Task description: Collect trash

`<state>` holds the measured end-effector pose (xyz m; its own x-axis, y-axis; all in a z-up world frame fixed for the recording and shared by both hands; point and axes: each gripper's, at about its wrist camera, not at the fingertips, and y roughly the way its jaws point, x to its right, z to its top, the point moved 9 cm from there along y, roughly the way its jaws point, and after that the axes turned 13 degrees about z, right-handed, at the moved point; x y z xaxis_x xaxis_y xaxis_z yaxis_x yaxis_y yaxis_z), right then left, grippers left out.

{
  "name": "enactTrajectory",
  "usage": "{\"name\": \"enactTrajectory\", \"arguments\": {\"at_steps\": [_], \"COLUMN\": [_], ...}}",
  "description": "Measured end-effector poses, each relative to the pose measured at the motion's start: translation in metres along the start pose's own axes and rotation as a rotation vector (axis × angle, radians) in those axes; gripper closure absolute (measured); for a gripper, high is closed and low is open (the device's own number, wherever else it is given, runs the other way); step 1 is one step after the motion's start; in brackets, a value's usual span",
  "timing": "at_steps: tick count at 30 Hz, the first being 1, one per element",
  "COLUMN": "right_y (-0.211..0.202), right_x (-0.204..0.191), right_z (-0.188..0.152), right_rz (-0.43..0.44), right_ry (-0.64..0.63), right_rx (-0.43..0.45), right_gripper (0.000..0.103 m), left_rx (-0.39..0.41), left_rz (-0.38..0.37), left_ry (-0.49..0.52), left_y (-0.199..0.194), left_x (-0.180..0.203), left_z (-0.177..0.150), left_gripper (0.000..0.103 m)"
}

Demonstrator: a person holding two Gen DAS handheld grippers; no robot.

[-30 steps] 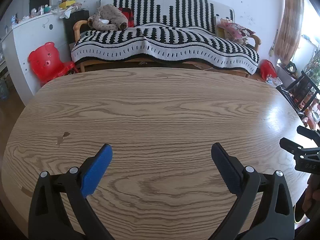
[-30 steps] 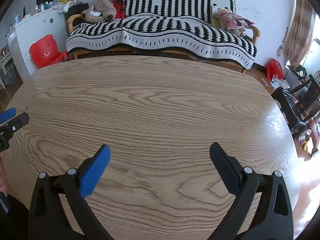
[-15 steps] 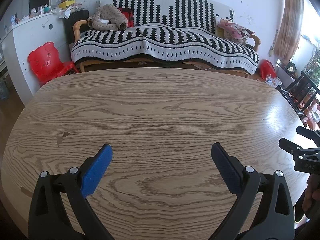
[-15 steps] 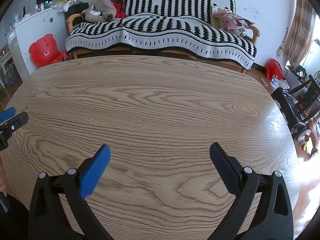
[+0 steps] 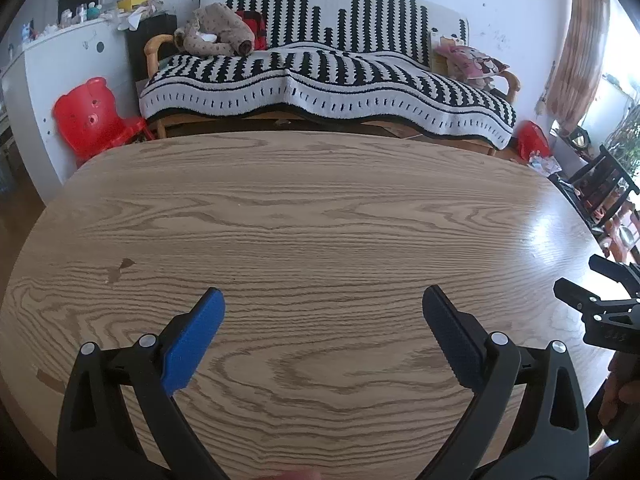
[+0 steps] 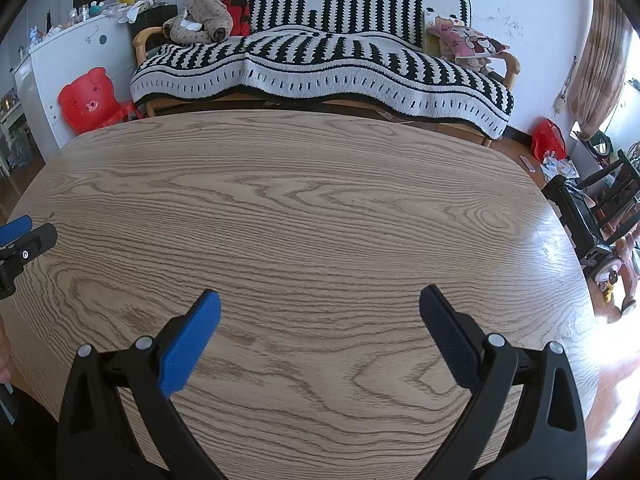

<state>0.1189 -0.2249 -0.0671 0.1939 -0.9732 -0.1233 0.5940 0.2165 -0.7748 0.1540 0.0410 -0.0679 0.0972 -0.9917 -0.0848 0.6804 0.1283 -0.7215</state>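
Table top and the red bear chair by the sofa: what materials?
Table top: looks like oak-grain wood or a printed laminate, hard to tell which; semi-gloss, given the window glare at its right edge. Red bear chair: moulded plastic by its look, uniform glossy red with a moulded face.

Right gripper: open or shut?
Open. The right gripper has its blue fingers spread wide over the table, nothing between them.

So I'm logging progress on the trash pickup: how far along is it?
Done: can't tell; no trash or bin shows on the wooden table. In hand: nothing; the left tool and right tool are both open and empty above it. Left: unclear; only litter beside the red bag on the floor.
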Motion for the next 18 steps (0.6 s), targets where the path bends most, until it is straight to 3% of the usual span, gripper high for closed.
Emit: {"name": "enactTrajectory", "arguments": {"at_steps": [18], "right_y": [-0.003], "right_x": [0.011], "right_z": [-0.004], "right_rz": [-0.012], "right_ry": [0.001], "right_rx": [-0.002], "right_gripper": [0.007], "left_rx": [0.015], "left_rz": [0.043], "left_ry": [0.043], "left_y": [0.004], "left_x": [0.001], "left_z": [-0.003], "left_gripper": [0.007]}}
